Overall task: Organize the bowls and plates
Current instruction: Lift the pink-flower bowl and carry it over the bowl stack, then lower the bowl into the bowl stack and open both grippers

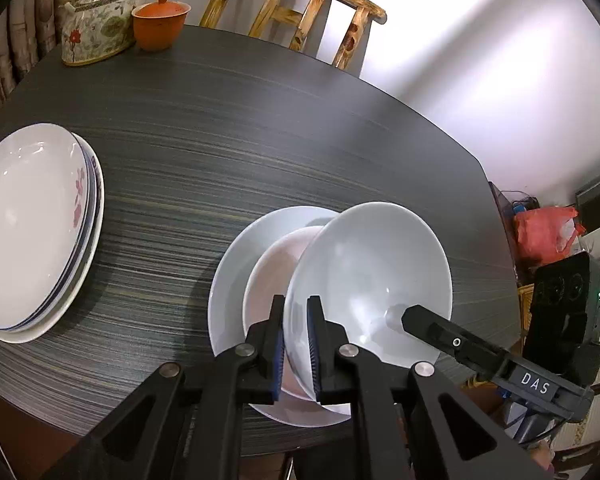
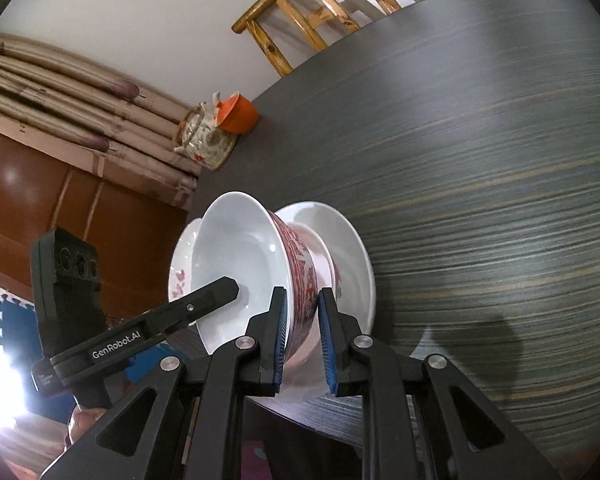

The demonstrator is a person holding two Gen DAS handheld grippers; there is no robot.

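Observation:
A white bowl (image 1: 364, 280) with a red pattern on its outside (image 2: 300, 272) hangs tilted above the dark table (image 1: 260, 120). My left gripper (image 1: 296, 308) is shut on its near rim. My right gripper (image 2: 303, 300) is shut on another part of the same rim. Each view shows one finger of the other gripper lying inside the bowl: the right one (image 1: 424, 322) and the left one (image 2: 220, 288). Under the bowl, a pinkish bowl (image 1: 276, 264) sits in a wide white dish (image 1: 228, 272). A stack of plates (image 1: 32, 220) with pink flowers lies at the table's left.
A floral teapot (image 1: 96, 20) and an orange lidded cup (image 1: 160, 20) stand at the far left edge. A wooden chair (image 1: 300, 8) is behind the table. A red bag (image 1: 544, 232) lies off the table to the right. A white rim with pink flowers (image 2: 178, 280) shows behind the bowl.

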